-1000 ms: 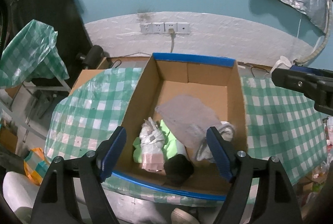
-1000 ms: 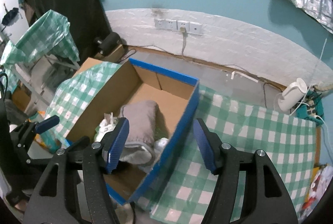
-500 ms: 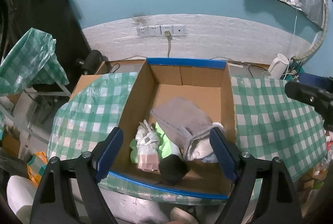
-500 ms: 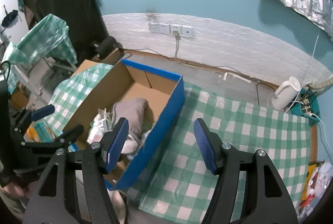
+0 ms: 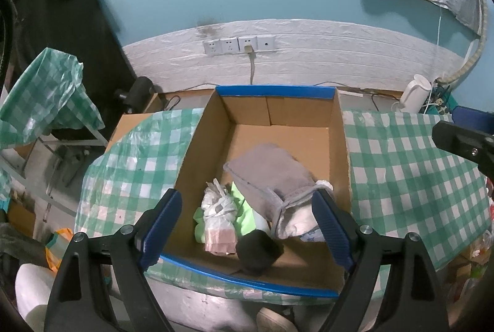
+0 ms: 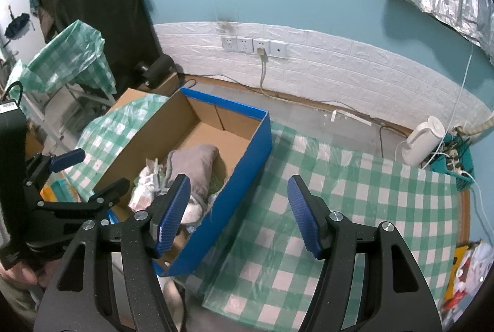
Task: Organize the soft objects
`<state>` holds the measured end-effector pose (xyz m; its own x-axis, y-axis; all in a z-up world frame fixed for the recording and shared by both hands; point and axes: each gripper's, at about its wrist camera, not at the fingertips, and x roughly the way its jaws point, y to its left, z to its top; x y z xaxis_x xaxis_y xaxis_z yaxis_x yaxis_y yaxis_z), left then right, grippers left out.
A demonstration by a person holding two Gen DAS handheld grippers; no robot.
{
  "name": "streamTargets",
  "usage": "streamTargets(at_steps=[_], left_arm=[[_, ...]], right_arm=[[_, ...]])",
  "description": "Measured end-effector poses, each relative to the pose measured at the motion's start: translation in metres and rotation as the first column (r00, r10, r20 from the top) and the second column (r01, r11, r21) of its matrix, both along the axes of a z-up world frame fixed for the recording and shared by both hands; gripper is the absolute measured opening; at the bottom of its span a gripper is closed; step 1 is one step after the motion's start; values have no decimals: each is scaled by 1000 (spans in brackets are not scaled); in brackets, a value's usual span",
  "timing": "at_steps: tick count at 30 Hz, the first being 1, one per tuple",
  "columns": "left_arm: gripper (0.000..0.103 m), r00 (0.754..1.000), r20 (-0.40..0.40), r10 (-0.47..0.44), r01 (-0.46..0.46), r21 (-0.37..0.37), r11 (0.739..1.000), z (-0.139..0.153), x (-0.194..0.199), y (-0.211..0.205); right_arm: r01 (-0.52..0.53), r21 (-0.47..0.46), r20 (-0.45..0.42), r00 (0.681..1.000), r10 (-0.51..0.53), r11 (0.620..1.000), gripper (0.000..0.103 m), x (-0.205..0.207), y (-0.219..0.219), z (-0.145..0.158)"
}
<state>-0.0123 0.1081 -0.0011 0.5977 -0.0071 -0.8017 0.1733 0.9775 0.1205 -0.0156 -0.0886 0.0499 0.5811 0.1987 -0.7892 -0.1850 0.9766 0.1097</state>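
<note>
I am holding the left gripper spread wide and empty above the box, and the right gripper likewise over the bare cloth. The soft things, a towel and bundles, are lying below my left fingers; nothing seems left outside, though the edges are dim.

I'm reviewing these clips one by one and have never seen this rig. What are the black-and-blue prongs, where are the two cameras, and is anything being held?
A person holds two hand-held grippers; each carries a camera looking along its fingers. The left gripper hangs open above a cardboard box containing a gray cloth, a green cloth, a tied white bag and a black bundle. The right gripper is open too, over the checkered tablecloth beside the box. Neither holds anything.
</note>
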Motion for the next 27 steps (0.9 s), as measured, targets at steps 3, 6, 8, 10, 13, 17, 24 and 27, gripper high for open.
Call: streamTargets(at_steps=[3, 6, 8, 10, 13, 17, 24, 27], left_arm=[[87, 1000, -1, -5, 5, 3, 1000, 0, 0, -1], [87, 1000, -3, -4, 4, 2, 1000, -1, 0, -2], [87, 1000, -8, -6, 6, 3, 1000, -2, 0, -2], [87, 1000, -10, -7, 7, 4, 1000, -3, 0, -3], [87, 1000, -10, -6, 6, 2, 1000, -3, 0, -2], [87, 1000, -9, -6, 6, 4, 1000, -3, 0, -2], [87, 1000, -10, -8, 8, 3, 1000, -3, 1, -2], [87, 1000, -7, -11, 11, -1, 1000, -3, -1, -1]], right_arm=[[1, -1, -7, 1000, -1, 1000, 65, -2, -1, -1], [2, -3, -11, 1000, -2, 1000, 65, -2, -1, -1], [4, -4, -12, 1000, -4, 1000, 65, -2, -1, -2], [3, -5, -13, 1000, -3, 1000, 65, -2, -1, -2], [3, -4, -12, 1000, -3, 1000, 65, -1, -2, -3], [4, -5, -13, 1000, -4, 1000, 65, -2, -2, -3], [3, -5, -12, 1000, -3, 1000, 65, -2, -2, -3], [3, -5, -13, 1000, -3, 1000, 65, -1, -2, -3]])
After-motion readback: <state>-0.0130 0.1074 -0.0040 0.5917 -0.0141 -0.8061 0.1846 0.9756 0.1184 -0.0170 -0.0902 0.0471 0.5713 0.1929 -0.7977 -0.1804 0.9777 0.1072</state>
